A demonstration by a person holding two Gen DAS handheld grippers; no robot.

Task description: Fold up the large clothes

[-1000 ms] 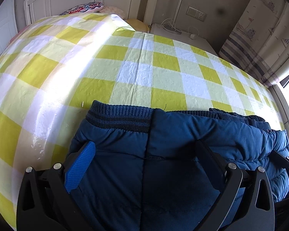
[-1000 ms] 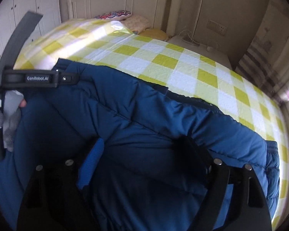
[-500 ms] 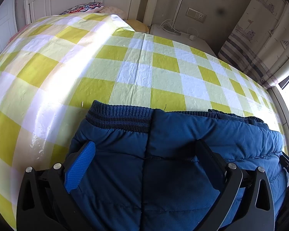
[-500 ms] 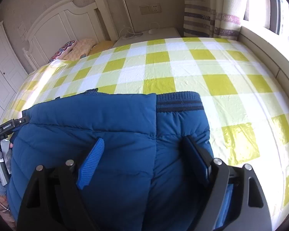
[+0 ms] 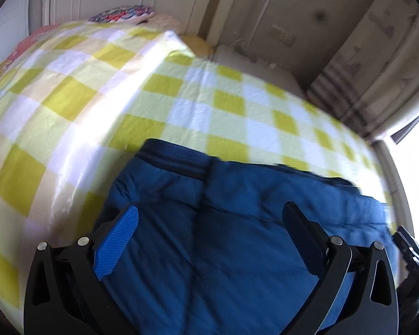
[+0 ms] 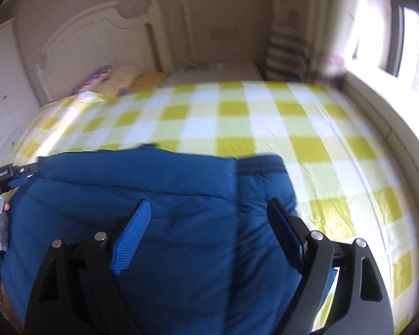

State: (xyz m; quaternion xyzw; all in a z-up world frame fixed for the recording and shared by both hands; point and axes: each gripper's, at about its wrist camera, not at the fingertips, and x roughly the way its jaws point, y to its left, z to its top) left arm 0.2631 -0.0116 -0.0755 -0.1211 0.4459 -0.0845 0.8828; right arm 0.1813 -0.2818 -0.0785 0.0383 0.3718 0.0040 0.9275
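The blue jacket point(image 5: 237, 237) was puffy, stitched cloth with a soft, dull look, and its cuff point(image 5: 176, 159) was ribbed knit. The bed sheet point(image 5: 97, 106) was thin checked cloth, a bit shiny where light hit it. Each tool point(image 6: 206, 217) was smooth black plastic with small silver metal pins. One pad point(image 6: 131, 231) was bumpy blue rubber. The headboard point(image 6: 97, 36) was smooth painted wood.

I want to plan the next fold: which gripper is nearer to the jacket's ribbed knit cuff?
Right. The right gripper hovers open with the ribbed knit cuff just beyond its right-side finger. The left gripper, also open, sits above the same blue jacket toward its opposite end.
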